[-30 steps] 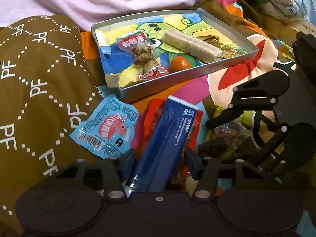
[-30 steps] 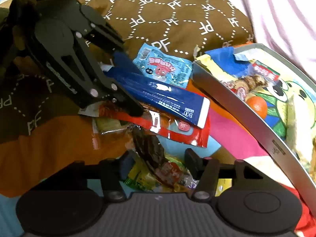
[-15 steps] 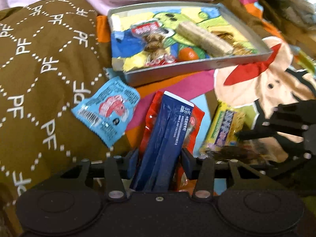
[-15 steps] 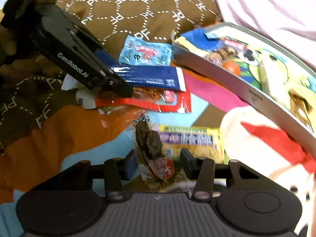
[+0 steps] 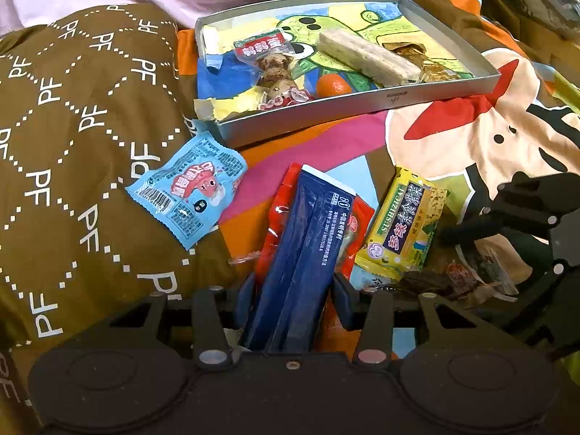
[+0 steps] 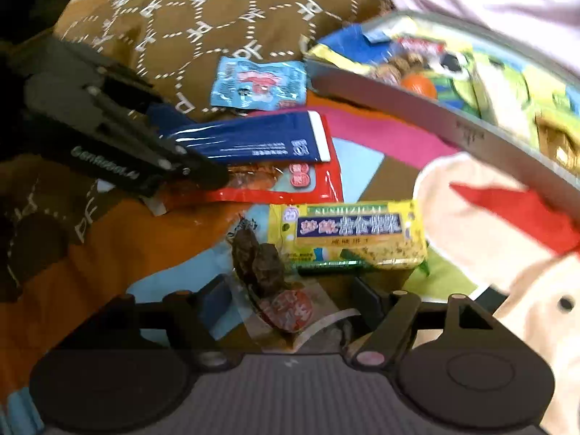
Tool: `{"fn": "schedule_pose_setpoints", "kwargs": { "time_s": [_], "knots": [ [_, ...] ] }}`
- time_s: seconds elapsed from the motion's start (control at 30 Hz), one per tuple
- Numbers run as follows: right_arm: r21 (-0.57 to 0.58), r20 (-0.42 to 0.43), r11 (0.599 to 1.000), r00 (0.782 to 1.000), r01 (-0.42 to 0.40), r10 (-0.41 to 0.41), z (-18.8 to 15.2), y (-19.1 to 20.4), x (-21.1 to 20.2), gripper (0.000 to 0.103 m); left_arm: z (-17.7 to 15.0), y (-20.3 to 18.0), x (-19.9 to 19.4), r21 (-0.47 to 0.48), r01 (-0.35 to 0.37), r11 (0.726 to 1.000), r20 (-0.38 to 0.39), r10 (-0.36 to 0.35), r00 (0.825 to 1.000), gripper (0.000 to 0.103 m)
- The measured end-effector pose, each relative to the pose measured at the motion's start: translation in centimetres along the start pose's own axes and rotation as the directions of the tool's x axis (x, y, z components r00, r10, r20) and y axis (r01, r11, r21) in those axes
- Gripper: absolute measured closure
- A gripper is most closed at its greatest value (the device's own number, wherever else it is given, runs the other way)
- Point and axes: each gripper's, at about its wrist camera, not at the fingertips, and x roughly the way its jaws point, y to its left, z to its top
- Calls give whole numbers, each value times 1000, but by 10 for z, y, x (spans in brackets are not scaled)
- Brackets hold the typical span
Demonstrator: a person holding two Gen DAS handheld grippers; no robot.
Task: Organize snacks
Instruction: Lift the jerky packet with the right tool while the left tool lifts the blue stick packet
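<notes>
change: right gripper [image 6: 290, 302] jaws have just spread; dark dried-meat packet [image 6: 270, 282] lies loose between them.
tray [image 5: 362, 114]: holds several snacks.
left gripper [image 5: 293, 299]: fingers narrow, clamped on blue packet [image 5: 304, 250].
yellow packet [image 5: 402, 223]: on blanket.

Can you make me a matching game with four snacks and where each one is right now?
Snacks:
1. orange fruit
2. navy packet
3. light blue packet
4. yellow packet

Places:
A. lying on the brown cushion
B. inside the grey tray
C. between the left gripper fingers
D. on the blanket, beside the red packet

Pairs: 1-B, 2-C, 3-A, 4-D
</notes>
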Motion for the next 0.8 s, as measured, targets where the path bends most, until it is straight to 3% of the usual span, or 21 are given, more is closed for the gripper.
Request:
{"fn": "schedule_pose_setpoints", "kwargs": {
  "time_s": [0.23,0.37,0.53,0.8],
  "knots": [
    [-8,30,1000,1000,7,-7,-9,15,-17,49,1,3,-3,-44,5,999,-33,-6,999,56],
    [-1,10,1000,1000,-2,2,-11,24,-28,51,0,8,-10,-129,26,991,-79,-36,996,57],
    [15,-17,999,999,-29,29,-4,20,-20,43,-2,6,-7,-117,21,993,-84,-31,996,57],
    [64,24,998,1000,-10,9,-18,24,-26,52,-3,11,-11,-162,42,986,-77,-55,996,59]
  ]
}}
